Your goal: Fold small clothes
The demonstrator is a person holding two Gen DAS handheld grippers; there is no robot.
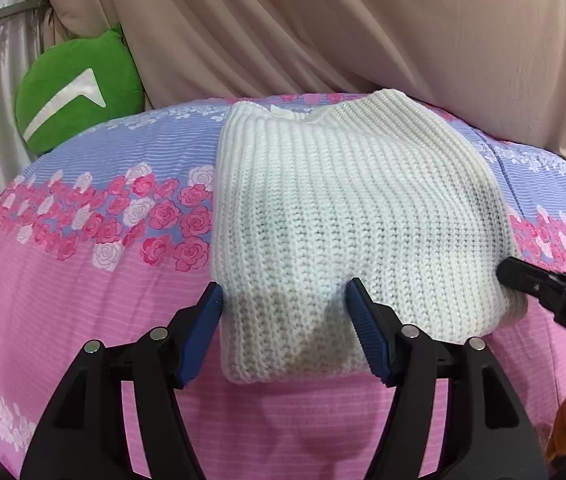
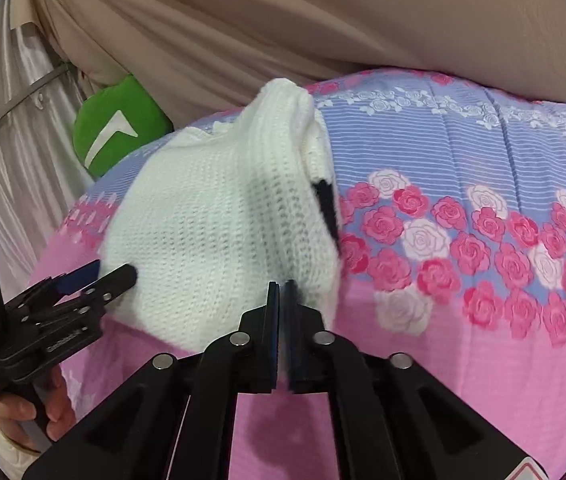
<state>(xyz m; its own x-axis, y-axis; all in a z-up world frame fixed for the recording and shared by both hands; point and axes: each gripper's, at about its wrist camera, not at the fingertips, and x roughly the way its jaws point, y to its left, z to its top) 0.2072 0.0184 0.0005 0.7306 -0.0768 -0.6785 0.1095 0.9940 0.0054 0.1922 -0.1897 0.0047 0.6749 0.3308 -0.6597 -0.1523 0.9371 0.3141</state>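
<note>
Item: white knit garment [image 1: 347, 208], folded, lying on the floral bed cover [image 1: 83, 280]; left hand-held gripper [image 1: 283, 300] apart, straddling its near corner; right hand-held gripper [image 2: 281, 292] together, empty, at its near edge; advice: pinch all layers before lifting.

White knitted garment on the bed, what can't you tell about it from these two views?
- White knitted garment: its kind; it lies folded, hiding sleeves and underside in both views.
- Black mark at its edge: right wrist view, blurred, unidentifiable.
- Right tool: whether its shut tips pinch fabric; motion blur.
- Green cushion: partly hidden behind the floral bedspread.
</note>
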